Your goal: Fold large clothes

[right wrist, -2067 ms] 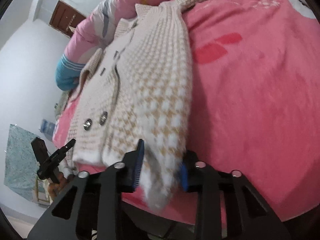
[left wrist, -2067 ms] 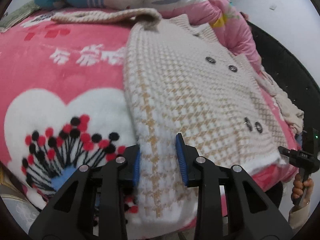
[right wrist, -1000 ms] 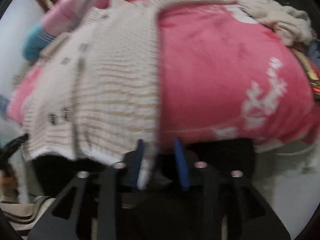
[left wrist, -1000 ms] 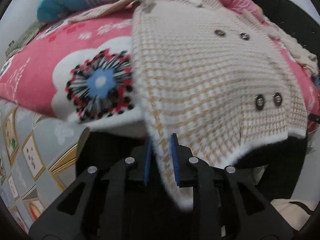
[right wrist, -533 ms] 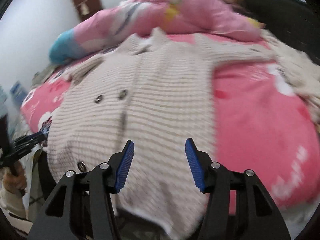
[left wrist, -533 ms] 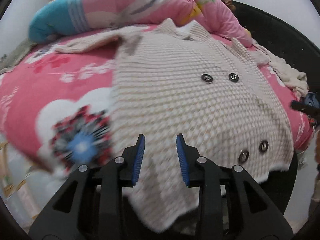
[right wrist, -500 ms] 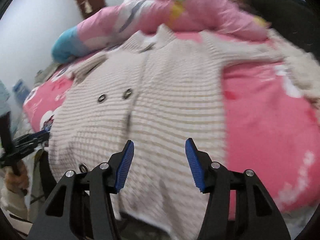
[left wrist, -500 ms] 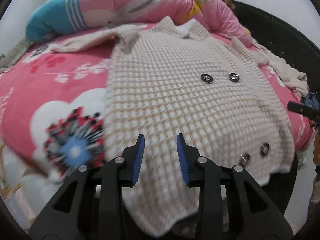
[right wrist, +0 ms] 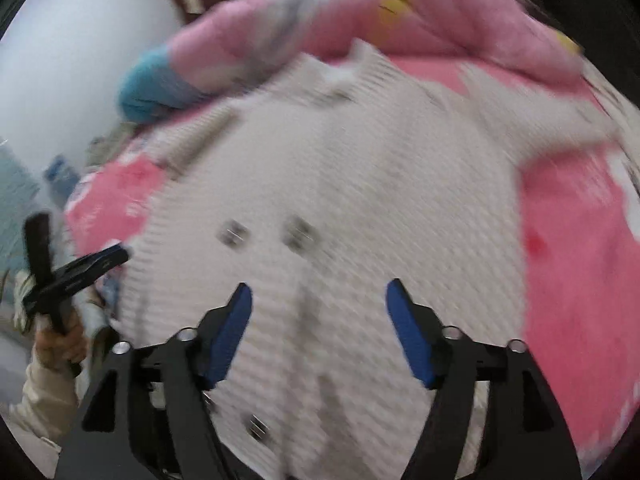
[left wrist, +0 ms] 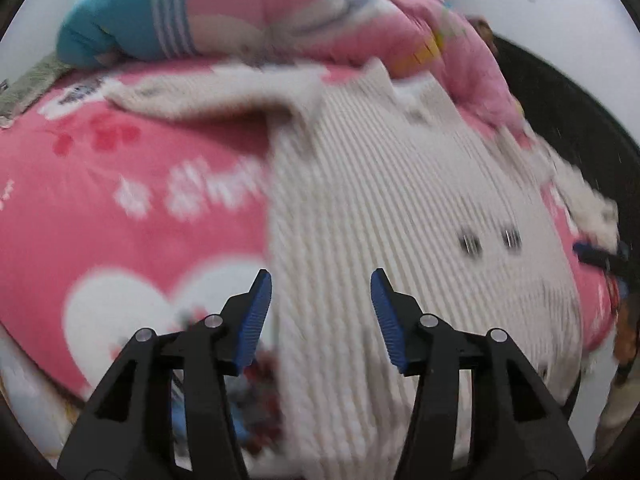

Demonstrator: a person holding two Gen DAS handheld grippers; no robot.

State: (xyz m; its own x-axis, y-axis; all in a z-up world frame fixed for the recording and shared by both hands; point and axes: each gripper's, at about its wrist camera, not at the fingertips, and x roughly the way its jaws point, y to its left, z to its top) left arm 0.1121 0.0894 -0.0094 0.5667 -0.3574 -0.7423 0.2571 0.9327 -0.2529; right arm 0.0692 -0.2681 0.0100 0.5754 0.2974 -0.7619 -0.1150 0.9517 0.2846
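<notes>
Two grippers: both with jaws apart, nothing between the pads; both have just been opening.
Left gripper (left wrist: 321, 314): hovers over the near left part of the cardigan's front, jaws moderately spread, pads clear of the knit.
Right gripper (right wrist: 319, 326): spread wider, over the lower front panel just below the upper pair of buttons (right wrist: 266, 235).
Cardigan (left wrist: 392, 216): cream chunky-knit, double-breasted, lies front-up and spread flat on the pink fleece blanket (left wrist: 132, 184); collar toward the rolled pink quilt (left wrist: 304, 20), hem at the near bed edge, possibly draping over it. One sleeve (left wrist: 208, 94) runs out to the left across the blanket.
Blur: heavy in both views, so hem line and far sleeve are hard to read.
Handling, my read: soft, limp, bulky and fairly heavy for a knit; stretches and sags if lifted by one point; fuzzy surface, grips well, not slippery, not fragile.
Where to grab: thick edges, i.e. sleeve cuff or shoulder seam, or both hem corners at once; pinch through the full thickness, avoid buttons.
Task state: laid out, no fold visible yet.
</notes>
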